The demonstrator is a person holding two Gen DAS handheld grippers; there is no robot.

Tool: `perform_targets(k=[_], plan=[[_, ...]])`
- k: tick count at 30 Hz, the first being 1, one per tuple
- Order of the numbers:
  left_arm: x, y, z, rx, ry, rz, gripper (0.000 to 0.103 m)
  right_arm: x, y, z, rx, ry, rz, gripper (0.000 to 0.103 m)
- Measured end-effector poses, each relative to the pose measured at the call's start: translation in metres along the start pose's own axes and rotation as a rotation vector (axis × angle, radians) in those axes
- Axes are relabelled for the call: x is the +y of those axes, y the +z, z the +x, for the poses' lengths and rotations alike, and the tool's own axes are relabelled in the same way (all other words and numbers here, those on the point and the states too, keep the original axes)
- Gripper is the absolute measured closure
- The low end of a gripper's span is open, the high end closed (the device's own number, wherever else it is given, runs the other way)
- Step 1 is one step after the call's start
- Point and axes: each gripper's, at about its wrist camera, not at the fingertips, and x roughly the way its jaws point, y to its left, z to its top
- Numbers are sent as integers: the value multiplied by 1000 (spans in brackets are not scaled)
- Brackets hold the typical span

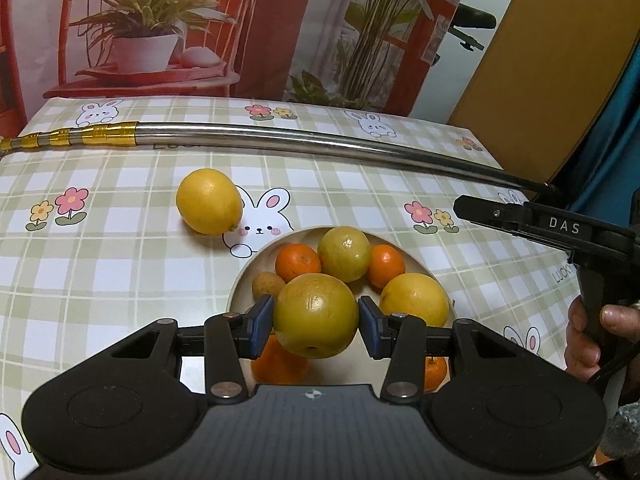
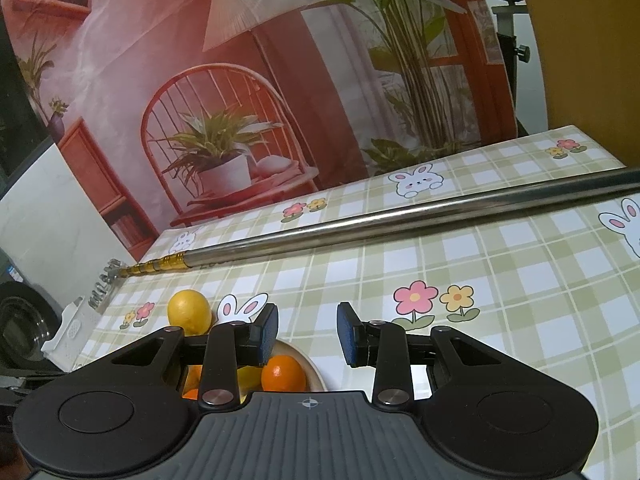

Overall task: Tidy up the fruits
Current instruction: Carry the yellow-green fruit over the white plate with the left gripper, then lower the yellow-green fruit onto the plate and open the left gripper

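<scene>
Your left gripper (image 1: 316,320) is clamped on a green-yellow fruit (image 1: 316,316). Both blue pads (image 1: 260,322) press its flanks at 9 and 3 o'clock, and the fruit hangs over the near half of the bowl (image 1: 240,280). That fruit is close to round, so I can't give you a sure long axis. Its small dark dimple faces you at about 6 o'clock, low on the skin.

In the bowl past it, a second green-yellow fruit (image 1: 344,254) sits at 12 o'clock. An orange (image 1: 298,262) touches it on the 11 o'clock side and another orange (image 1: 386,266) on the 1 o'clock side. A yellow fruit (image 1: 414,300) lies at 2 o'clock and a small tan fruit (image 1: 268,285) at 10 o'clock, just behind the left pad. More orange shows under the gripper's fingers.

Outside the bowl, at 11 o'clock on the checked tablecloth (image 1: 100,280), the lemon (image 1: 209,201) lies alone. Its long axis runs from 10 to 4 o'clock, and its nub points toward the bowl.

Beyond that, a metal pole (image 1: 320,142) crosses the table from 9 to 3 o'clock.

Your right gripper (image 2: 307,332) has its jaws apart with nothing between them. It hovers at the bowl's right edge.
</scene>
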Motion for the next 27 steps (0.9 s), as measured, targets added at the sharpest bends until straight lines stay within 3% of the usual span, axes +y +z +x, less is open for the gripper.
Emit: perform_targets(k=[9, 21, 27], plan=[[-5, -3, 1, 25, -22, 13, 55, -1, 0, -3, 0, 2, 1, 72], [-24, -18, 24, 131, -34, 143, 55, 1, -1, -3, 0, 3, 3, 72], [-27, -18, 31, 178, -21, 155, 55, 0, -1, -3, 1, 1, 4, 72]])
